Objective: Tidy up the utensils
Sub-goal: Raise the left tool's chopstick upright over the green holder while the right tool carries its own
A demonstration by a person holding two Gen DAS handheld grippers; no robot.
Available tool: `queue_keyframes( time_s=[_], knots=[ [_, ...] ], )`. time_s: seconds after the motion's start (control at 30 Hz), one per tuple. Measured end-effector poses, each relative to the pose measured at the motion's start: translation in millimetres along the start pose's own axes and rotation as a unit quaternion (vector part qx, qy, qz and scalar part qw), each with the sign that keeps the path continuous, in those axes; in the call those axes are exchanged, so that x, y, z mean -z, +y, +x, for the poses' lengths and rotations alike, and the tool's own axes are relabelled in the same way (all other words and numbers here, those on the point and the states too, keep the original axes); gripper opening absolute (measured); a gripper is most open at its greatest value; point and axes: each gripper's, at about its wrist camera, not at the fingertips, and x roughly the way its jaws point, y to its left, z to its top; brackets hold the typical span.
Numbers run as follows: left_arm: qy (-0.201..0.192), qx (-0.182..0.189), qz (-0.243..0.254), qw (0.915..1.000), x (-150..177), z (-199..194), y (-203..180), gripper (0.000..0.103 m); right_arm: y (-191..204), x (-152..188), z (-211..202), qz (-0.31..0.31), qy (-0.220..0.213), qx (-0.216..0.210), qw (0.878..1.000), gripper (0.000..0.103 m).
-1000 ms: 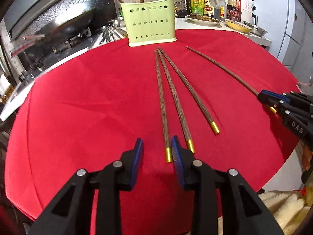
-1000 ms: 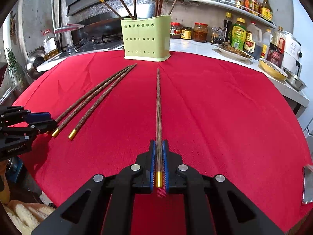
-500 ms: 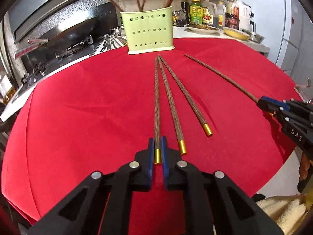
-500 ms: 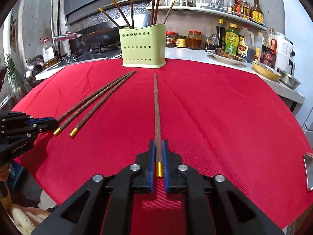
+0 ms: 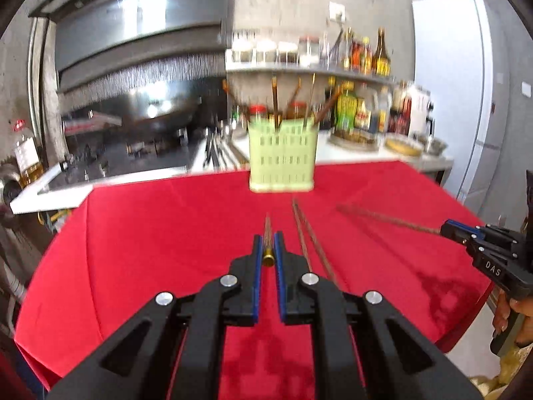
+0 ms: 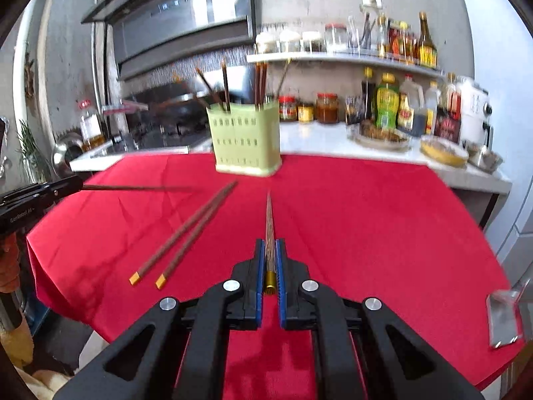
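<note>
My left gripper point(image 5: 268, 240) is shut on the gold-capped end of a dark wooden chopstick point(image 5: 267, 230), held off the red tablecloth point(image 5: 150, 233) and pointing toward the pale green utensil holder point(image 5: 281, 156). My right gripper point(image 6: 269, 245) is shut on another chopstick point(image 6: 269, 216), also raised and aimed at the holder point(image 6: 245, 140). Two more chopsticks point(image 6: 186, 233) lie side by side on the cloth between the grippers, seen too in the left wrist view point(image 5: 311, 243). Several chopsticks stand in the holder. Each gripper shows at the edge of the other's view.
Behind the table runs a white counter point(image 6: 333, 136) with bottles, jars and dishes point(image 6: 443, 150). A stove with a wok point(image 5: 160, 113) is at the back left. A metal object point(image 6: 504, 316) lies at the table's right edge. A hand point(image 5: 509, 313) holds the right gripper.
The left gripper closed on the leftmost chopstick and lifted it. The right gripper lifted its chopstick too. Both views now look higher, toward the holder.
</note>
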Motion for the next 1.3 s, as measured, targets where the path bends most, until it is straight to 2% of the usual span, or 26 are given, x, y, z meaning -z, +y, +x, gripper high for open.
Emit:
queue_keyframes(
  time_s=[0.13,0.27,0.5,0.77,0.9,1.03,1.13,1.3],
  knots=[
    [-0.038,0.007,0.001,0.9992,-24,-14,2,0.007,-2,-30,-12,0.007,-0.033,-0.013,0.999,0.007],
    [-0.059,0.007,0.008,0.9982,-38,-18,2,0.007,-2,-58,-21,0.006,-0.059,-0.013,0.998,0.007],
    [-0.071,0.013,0.008,0.9974,-49,-21,7,0.007,5,-96,-25,-0.010,-0.080,-0.015,0.997,0.007],
    [-0.066,0.027,0.006,0.9974,-66,-16,15,0.007,10,-125,-6,-0.023,-0.086,-0.010,0.996,0.007],
    [-0.068,0.025,0.008,0.9973,-71,-11,16,0.007,14,-130,6,-0.029,-0.084,-0.006,0.996,0.007],
    [-0.072,0.017,0.015,0.9972,-68,-3,12,0.007,18,-119,31,-0.035,-0.053,-0.015,0.998,0.007],
    [-0.040,0.022,0.016,0.9988,-59,15,10,0.007,21,-103,50,-0.043,-0.028,-0.021,0.998,0.007],
    [0.003,0.020,0.013,0.9997,-37,44,10,0.007,25,-84,60,-0.050,-0.021,-0.016,0.998,0.007]
  ],
)
